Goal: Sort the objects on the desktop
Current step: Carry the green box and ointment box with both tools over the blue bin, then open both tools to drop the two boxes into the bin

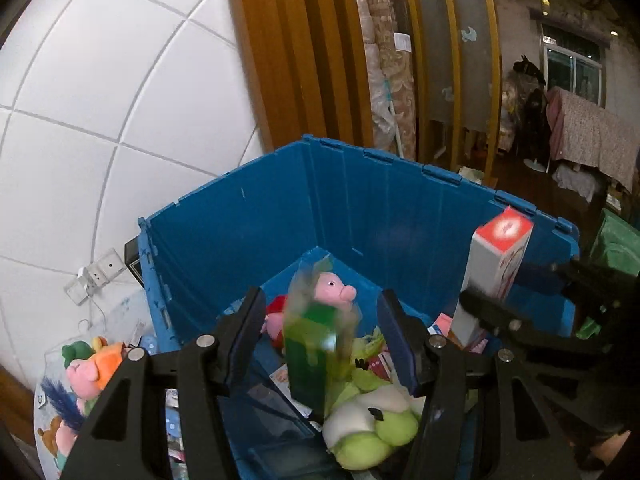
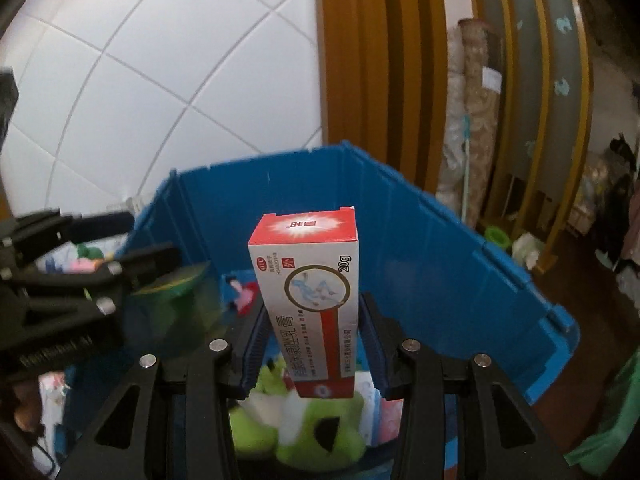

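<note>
A blue plastic crate [image 1: 360, 208] holds plush toys and small boxes; it also shows in the right wrist view [image 2: 440, 248]. My left gripper [image 1: 320, 336] is open above the crate, and a blurred green box [image 1: 316, 344] sits between its fingers without touching them. A pink pig plush [image 1: 334, 290] lies behind it. My right gripper [image 2: 312, 332] is shut on a red-and-white ointment box [image 2: 310, 280], held upright over the crate. That box also shows in the left wrist view [image 1: 496, 256]. A green-and-white plush [image 2: 304, 432] lies below.
A white tiled wall [image 1: 100, 100] stands behind the crate, with wooden slats [image 1: 288, 48] to its right. Plush toys [image 1: 88, 368] lie outside the crate at the left. A green bag [image 2: 616, 420] sits to the crate's right.
</note>
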The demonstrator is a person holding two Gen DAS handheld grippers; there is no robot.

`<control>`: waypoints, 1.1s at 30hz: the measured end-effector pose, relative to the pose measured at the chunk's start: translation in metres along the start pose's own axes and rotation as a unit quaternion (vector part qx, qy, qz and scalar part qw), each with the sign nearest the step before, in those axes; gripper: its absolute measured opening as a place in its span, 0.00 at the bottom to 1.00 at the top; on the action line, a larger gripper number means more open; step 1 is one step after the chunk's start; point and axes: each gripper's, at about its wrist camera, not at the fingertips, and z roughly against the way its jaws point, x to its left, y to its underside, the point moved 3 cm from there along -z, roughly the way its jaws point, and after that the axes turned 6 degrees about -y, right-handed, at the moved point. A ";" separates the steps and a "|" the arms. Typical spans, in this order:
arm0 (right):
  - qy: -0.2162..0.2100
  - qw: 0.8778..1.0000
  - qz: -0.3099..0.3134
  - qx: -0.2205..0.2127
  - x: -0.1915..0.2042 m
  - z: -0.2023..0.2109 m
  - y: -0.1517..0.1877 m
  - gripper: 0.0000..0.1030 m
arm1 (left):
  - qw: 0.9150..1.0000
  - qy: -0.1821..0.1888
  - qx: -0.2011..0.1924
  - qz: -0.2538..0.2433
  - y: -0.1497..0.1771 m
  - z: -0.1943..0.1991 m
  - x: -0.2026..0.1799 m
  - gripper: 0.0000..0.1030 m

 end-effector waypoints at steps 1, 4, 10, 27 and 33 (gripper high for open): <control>-0.002 1.000 0.000 0.004 -0.001 -0.004 0.002 0.41 | 1.000 0.000 0.000 0.000 -0.001 0.000 -0.006 0.55; -0.009 1.000 0.001 0.012 -0.003 -0.013 0.005 0.41 | 1.000 -0.001 0.001 0.001 -0.001 -0.002 -0.010 0.55; -0.012 1.000 0.008 0.022 -0.003 -0.027 0.009 0.41 | 1.000 -0.008 0.011 0.004 0.002 -0.011 -0.008 0.55; 0.024 0.999 0.024 0.042 -0.008 -0.041 0.009 0.85 | 0.999 -0.018 0.011 0.026 0.009 -0.007 0.006 0.73; 0.040 0.999 0.027 0.024 -0.004 -0.026 0.004 1.00 | 0.999 -0.029 -0.004 0.036 0.013 0.005 0.014 0.74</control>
